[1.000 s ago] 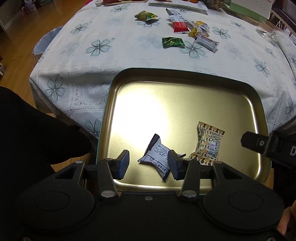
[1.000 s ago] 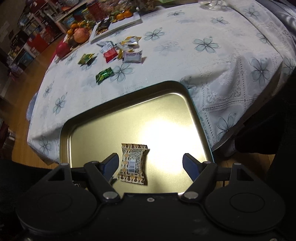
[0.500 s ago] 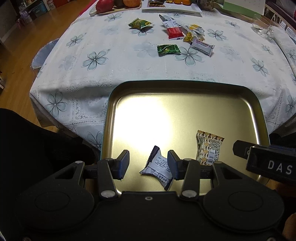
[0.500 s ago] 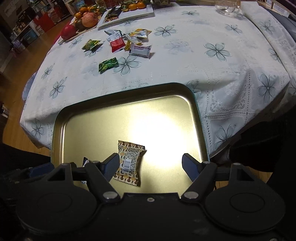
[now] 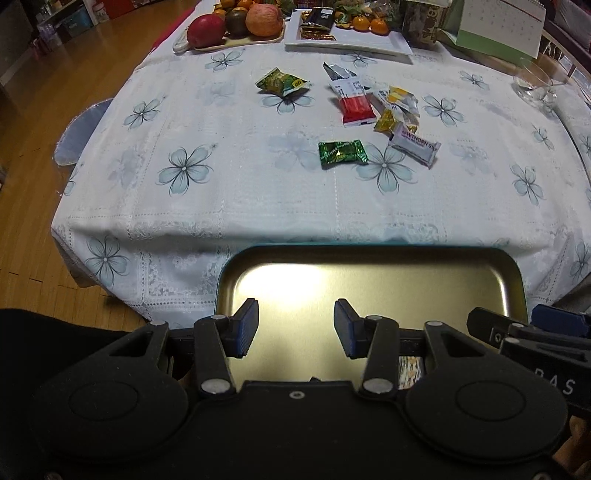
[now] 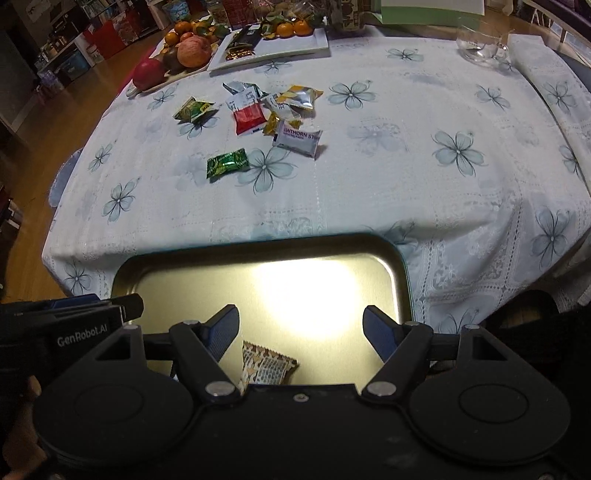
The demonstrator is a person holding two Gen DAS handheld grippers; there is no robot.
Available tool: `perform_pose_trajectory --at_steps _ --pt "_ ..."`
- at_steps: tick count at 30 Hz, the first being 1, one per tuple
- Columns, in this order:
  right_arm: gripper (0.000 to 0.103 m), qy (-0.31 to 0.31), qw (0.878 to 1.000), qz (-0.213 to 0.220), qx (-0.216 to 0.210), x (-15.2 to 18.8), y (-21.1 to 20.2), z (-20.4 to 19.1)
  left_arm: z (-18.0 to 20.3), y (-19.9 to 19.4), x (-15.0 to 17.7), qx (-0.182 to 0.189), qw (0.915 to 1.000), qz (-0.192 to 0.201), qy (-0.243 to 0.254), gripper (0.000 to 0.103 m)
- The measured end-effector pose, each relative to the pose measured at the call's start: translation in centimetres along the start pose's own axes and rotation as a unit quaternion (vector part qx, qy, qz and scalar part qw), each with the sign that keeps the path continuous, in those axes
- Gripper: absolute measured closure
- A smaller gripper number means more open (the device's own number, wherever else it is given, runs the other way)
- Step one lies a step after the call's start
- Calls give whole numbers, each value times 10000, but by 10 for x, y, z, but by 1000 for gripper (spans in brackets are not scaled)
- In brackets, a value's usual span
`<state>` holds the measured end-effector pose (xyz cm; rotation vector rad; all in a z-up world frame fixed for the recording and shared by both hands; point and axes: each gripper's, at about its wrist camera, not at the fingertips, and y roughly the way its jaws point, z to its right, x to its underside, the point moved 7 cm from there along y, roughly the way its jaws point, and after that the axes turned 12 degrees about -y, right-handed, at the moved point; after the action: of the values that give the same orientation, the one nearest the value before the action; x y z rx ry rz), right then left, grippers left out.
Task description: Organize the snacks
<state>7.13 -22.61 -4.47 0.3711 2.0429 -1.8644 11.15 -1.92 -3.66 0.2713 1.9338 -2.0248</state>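
A gold metal tray (image 5: pixel 369 280) (image 6: pixel 258 280) sits at the table's near edge. A brown patterned snack (image 6: pixel 266 365) lies in it, partly hidden by my right gripper body; a sliver of it shows in the left wrist view (image 5: pixel 409 371). My left gripper (image 5: pixel 295 326) is open and empty above the tray. My right gripper (image 6: pixel 301 332) is open and empty above the tray. Loose snacks lie on the tablecloth: a dark green candy (image 5: pixel 342 153) (image 6: pixel 226 163), a white hawthorn bar (image 5: pixel 415 144) (image 6: pixel 298 138), a red packet (image 5: pixel 356 107) (image 6: pixel 249 116), a green-yellow packet (image 5: pixel 282 82) (image 6: pixel 194 108).
A fruit board (image 5: pixel 236 27) with apples and a white plate (image 5: pixel 347 40) with oranges stand at the back. A glass cup (image 5: pixel 535 83) (image 6: pixel 480 46) stands at the far right. Wooden floor lies left of the table.
Both grippers have pulled back and tilted up away from the tray. The black-and-white snack between my left fingers has dropped out of view. More of the table's far side shows.
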Motion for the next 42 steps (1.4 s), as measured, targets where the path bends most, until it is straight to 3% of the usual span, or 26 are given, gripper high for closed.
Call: perform_pose_trajectory --at_steps 5,11,21,28,42 --pt "25 -196 9997 116 1 -41 4 7 3 13 -36 -5 9999 -88 -148 51" --pt "25 114 9999 49 -77 -96 26 29 13 28 -77 -107 9999 2 -13 51" --pt "31 250 9979 -381 455 -167 90 59 32 69 -132 -223 9996 -101 115 51" --pt "34 -19 9957 -370 854 -196 118 61 43 96 -147 -274 9991 -233 214 51" --pt "36 -56 9941 -363 1023 -211 139 60 47 124 -146 -167 9978 -626 149 51"
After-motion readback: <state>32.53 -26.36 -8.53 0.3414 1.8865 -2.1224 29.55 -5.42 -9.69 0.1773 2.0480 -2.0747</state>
